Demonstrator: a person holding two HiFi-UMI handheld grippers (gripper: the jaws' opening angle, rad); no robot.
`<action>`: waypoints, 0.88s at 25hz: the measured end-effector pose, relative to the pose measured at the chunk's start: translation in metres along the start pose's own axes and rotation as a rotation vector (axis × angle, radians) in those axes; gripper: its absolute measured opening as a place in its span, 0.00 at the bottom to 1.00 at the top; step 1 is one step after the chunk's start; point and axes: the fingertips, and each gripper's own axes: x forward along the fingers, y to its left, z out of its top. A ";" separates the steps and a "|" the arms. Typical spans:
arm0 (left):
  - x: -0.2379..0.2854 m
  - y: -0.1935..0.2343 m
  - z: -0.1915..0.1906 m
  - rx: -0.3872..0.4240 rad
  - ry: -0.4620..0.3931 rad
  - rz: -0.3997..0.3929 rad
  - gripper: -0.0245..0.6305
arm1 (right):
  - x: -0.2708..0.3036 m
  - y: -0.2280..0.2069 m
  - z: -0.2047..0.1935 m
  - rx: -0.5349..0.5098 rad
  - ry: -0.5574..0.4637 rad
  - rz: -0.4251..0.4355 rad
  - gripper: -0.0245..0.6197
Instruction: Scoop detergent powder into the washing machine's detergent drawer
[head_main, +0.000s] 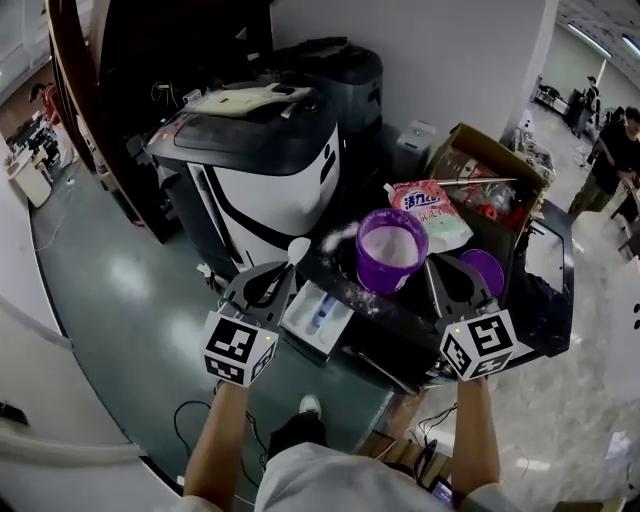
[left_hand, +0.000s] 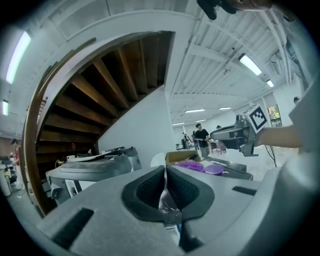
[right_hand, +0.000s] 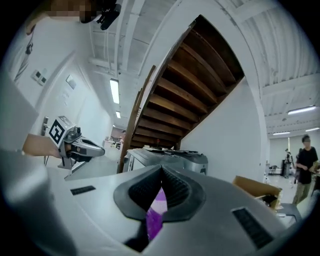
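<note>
The left gripper (head_main: 283, 268) has its jaws shut on the thin handle of a white spoon (head_main: 298, 249), whose bowl rises past the tips, just left of the tub (head_main: 390, 250). The right gripper (head_main: 436, 266) has its jaws closed on a purple edge, most likely the tub's right rim. The tub stands open on the black washer top (head_main: 545, 300) and is filled with white powder. The drawer (head_main: 318, 316) is pulled out below it, beside the left gripper.

The powder is probably loose and light and will spill from a tilted spoon, so carry the bowl level. The spoon looks stiff but slim, so a hold far back on the handle may twist. The tub seems light and likely to slide, so pinning its rim is sensible.

A purple lid (head_main: 487, 268) lies right of the tub, with a detergent bag (head_main: 432, 208) and a cardboard box (head_main: 492, 160) behind. Nothing blocks the short path from tub to drawer.
</note>
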 end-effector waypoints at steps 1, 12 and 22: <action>0.010 0.014 0.004 -0.003 0.002 -0.017 0.06 | 0.014 -0.002 0.005 0.002 0.006 -0.012 0.03; 0.074 0.064 0.024 -0.020 0.016 -0.128 0.06 | 0.065 -0.040 0.015 0.013 0.081 -0.122 0.03; 0.127 0.033 0.038 -0.047 0.036 -0.184 0.06 | 0.061 -0.093 0.001 0.013 0.100 -0.112 0.03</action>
